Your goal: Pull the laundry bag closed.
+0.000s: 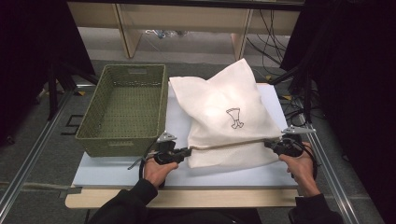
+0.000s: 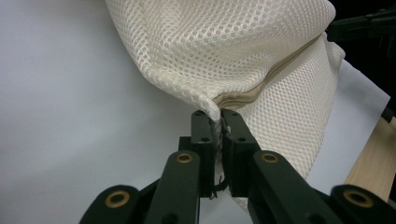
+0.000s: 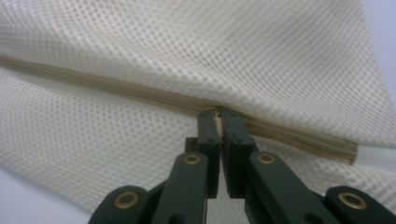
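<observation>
A white mesh bag (image 1: 224,112) with a small dark drawing lies on the white board (image 1: 116,170). A tan zipper (image 1: 229,144) runs across its near part. My left gripper (image 1: 187,151) is shut on the bag's left corner at the zipper's end; in the left gripper view the jaws (image 2: 217,114) pinch the mesh (image 2: 224,51) just where the zipper (image 2: 261,84) starts. My right gripper (image 1: 267,143) is at the bag's right edge. Its jaws (image 3: 218,114) are shut on the zipper (image 3: 116,88), with a tan bit showing between them. The zipper is stretched taut between the two grippers.
A green woven basket (image 1: 123,109) stands on the board's left side, close to the left hand. The wooden table edge (image 1: 187,198) runs along the front. Metal rails (image 1: 28,163) flank the table, and cables lie at the back right.
</observation>
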`<state>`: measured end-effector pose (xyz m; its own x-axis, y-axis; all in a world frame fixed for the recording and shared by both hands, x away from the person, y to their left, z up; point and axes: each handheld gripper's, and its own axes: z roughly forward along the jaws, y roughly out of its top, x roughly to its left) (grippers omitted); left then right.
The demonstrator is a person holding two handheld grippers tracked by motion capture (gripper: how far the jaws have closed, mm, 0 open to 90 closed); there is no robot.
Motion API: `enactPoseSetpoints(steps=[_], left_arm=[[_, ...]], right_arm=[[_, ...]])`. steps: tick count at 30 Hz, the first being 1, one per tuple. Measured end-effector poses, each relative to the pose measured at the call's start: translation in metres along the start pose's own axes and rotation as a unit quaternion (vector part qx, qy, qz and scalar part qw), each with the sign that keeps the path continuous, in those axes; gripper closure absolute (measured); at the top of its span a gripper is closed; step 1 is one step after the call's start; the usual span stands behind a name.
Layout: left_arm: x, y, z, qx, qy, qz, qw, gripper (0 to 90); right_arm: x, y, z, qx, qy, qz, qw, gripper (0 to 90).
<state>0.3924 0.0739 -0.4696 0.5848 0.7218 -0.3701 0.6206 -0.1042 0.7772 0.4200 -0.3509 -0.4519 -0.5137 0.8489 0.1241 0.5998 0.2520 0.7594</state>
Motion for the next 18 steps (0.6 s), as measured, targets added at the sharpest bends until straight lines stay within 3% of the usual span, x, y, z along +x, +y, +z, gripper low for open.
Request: enactPoseSetpoints(steps=[6,8,9,10,12,14,16,18], left_arm=[[0.0,0.0,0.0,0.0,0.0,0.0,1.0,84.0],[0.0,0.0,0.0,0.0,0.001,-0.002,1.0,84.0],[0.0,0.0,0.0,0.0,0.002,0.001,1.0,84.0],[0.0,0.0,0.0,0.001,0.002,-0.001,1.0,84.0],[0.0,0.0,0.0,-0.001,0.002,-0.001,1.0,84.0],[0.0,0.0,0.0,0.0,0.002,-0.001,1.0,84.0],[0.0,0.0,0.0,0.0,0.003,-0.001,1.0,84.0],[0.0,0.0,0.0,0.001,0.003,-0.001,1.0,84.0]], right_arm=[[-0.01,-0.003,-0.004,0.006,-0.017,0.006,0.9998,88.4],[-0.009,-0.004,-0.002,-0.001,-0.009,0.024,0.9997,88.4],[-0.012,-0.004,-0.004,0.006,-0.016,0.008,0.9998,88.4],[-0.013,-0.004,-0.003,0.006,-0.007,0.012,0.9999,88.4],[-0.015,-0.004,-0.005,0.009,-0.024,0.01,0.9996,88.4],[-0.014,-0.005,-0.005,0.008,-0.019,0.03,0.9993,88.4],[-0.018,-0.006,-0.005,0.006,-0.02,0.013,0.9997,88.4],[-0.018,-0.006,-0.004,0.006,-0.017,0.022,0.9996,88.4]])
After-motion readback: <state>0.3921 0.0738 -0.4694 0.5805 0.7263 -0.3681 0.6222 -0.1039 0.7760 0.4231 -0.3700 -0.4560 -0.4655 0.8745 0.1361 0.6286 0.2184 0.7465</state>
